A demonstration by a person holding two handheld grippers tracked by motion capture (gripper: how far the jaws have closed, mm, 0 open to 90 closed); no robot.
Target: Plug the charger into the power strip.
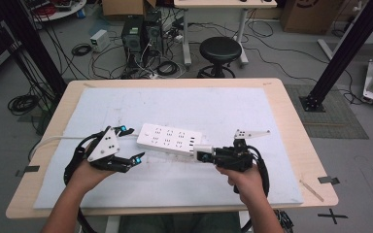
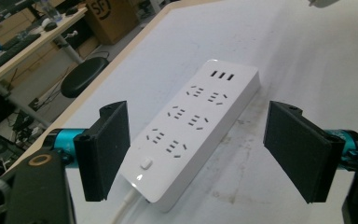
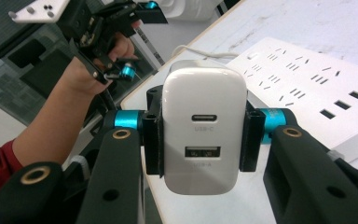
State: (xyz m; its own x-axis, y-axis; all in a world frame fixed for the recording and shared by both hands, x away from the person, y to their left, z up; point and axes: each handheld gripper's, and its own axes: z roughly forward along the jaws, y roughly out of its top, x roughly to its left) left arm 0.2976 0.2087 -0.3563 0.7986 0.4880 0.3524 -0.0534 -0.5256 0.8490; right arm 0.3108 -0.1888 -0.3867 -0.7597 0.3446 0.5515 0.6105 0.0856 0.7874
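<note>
A white power strip lies mid-table. Its switch end is straddled by the left gripper, jaws spread wide, probably for steadying. At its USB end, a white USB charger is clamped by the right gripper, presumably for plugging in.

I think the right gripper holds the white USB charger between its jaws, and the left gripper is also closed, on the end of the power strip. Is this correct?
Not quite. The left gripper is open: in the left gripper view its jaws stand wide apart on either side of the power strip without touching it. The rest holds: the right gripper is shut on the white USB charger, as the right gripper view shows.
</note>
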